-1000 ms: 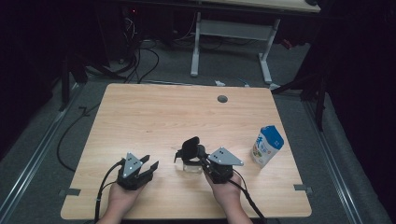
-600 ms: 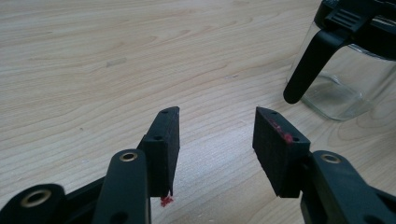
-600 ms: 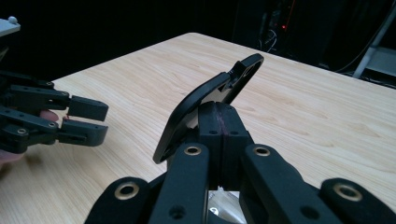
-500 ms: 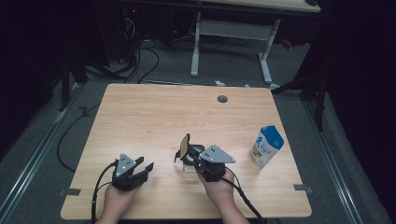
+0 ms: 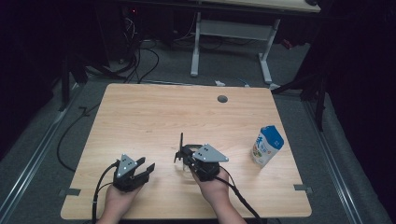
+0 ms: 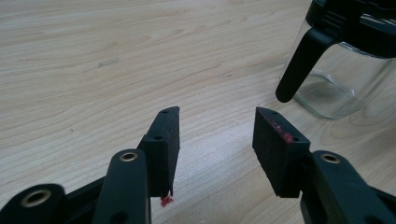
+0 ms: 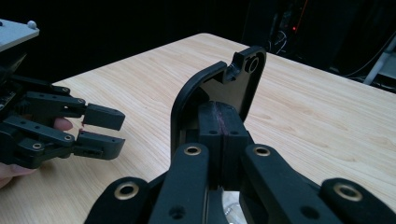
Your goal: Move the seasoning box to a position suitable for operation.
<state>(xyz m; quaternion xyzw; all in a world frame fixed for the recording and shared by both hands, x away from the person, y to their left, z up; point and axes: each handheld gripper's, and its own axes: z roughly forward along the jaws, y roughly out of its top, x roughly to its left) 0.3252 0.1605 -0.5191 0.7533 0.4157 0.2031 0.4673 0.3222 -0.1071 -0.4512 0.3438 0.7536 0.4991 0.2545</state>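
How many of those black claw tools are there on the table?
2. The left gripper sits in the hand at the table's near-left edge, its jaws apart with nothing between them. The right gripper, near the middle front, is shut on a glass jar's black lid.

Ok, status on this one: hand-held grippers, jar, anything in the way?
Right hand-held gripper shut on the jar's black lid. Left hand-held gripper open, empty. Glass jar on table. Milk carton well clear.

jar [image 6: 348, 70] top/right cut off | carton [image 5: 266, 146] print too small
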